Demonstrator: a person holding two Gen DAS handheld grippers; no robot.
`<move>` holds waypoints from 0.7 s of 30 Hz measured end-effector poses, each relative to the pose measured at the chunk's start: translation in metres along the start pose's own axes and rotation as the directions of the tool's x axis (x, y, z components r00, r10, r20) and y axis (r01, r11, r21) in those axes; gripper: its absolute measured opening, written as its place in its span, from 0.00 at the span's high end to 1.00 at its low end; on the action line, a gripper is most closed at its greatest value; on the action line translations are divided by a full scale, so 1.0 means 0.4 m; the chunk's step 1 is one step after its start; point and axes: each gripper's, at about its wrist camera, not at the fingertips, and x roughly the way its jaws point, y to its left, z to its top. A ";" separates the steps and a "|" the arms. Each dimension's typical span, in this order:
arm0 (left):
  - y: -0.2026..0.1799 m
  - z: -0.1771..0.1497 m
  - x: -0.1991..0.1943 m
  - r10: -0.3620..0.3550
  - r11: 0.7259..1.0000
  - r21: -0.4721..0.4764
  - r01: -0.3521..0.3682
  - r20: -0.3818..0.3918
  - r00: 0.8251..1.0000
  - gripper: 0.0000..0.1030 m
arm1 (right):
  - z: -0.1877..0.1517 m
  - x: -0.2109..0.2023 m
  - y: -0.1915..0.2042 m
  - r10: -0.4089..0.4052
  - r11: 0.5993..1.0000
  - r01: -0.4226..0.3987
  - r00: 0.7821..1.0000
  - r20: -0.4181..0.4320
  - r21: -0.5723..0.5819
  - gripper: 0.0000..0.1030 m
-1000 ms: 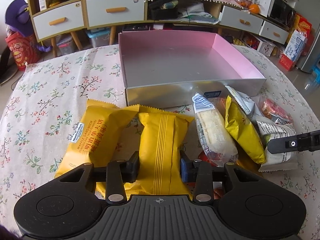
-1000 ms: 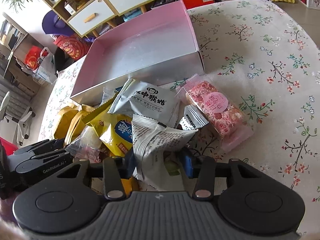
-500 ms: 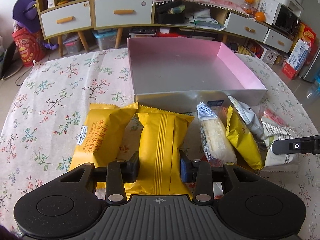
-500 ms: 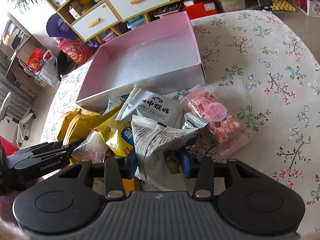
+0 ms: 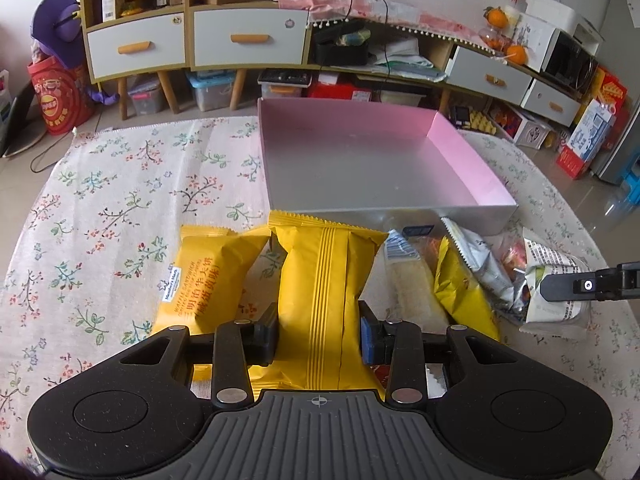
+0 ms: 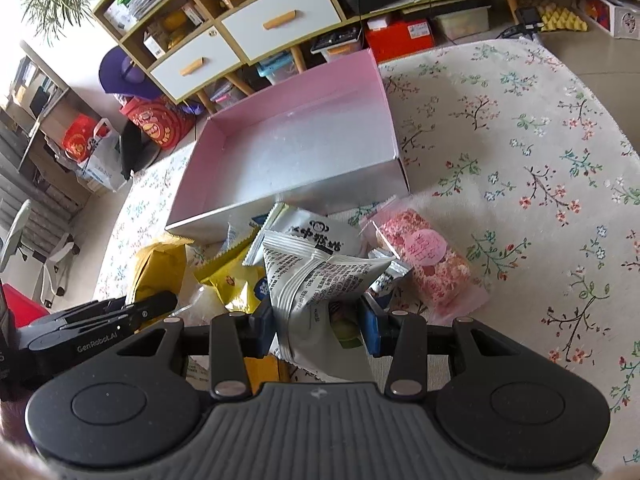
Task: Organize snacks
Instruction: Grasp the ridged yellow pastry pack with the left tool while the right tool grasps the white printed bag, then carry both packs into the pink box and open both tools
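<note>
Nearby, pink box [image 5: 460, 148], floral cloth [image 5: 120, 208], loose snack heap [image 5: 472, 268]

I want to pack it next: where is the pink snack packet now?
In the right wrist view the pink snack packet lies on the floral tablecloth, right of the snack pile, near the pink box's front corner.

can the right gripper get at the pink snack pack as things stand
Probably not yet: the right gripper is shut on a grey snack packet. The pink snack pack lies uncovered beside it.
</note>
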 end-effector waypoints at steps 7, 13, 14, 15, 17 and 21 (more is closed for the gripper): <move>-0.008 0.009 -0.039 -0.015 1.000 -0.019 0.016 0.038 0.999 0.66 | 0.022 -0.024 0.003 0.010 1.000 -0.011 0.999 0.045 0.019 0.62; -0.029 0.042 -0.046 -0.037 0.997 -0.068 0.041 0.062 0.997 0.66 | 0.056 -0.023 0.007 0.010 0.999 -0.014 0.995 0.095 0.043 0.62; -0.036 0.055 -0.043 -0.037 0.997 -0.069 0.042 0.065 0.997 0.66 | 0.063 -0.021 0.008 0.013 0.999 -0.017 0.994 0.105 0.045 0.62; -0.044 0.070 -0.037 -0.031 0.997 -0.062 0.036 0.068 0.997 0.66 | 0.074 -0.018 0.011 0.015 0.999 -0.021 0.993 0.115 0.048 0.62; -0.061 0.107 -0.020 -0.004 0.999 -0.039 0.007 0.081 0.997 0.66 | 0.096 -0.007 0.012 0.017 0.998 -0.024 0.991 0.131 0.057 0.62; -0.080 0.166 0.027 0.020 0.999 -0.041 -0.015 0.119 0.993 0.66 | 0.156 0.038 0.017 0.016 0.997 -0.028 0.985 0.174 0.065 0.62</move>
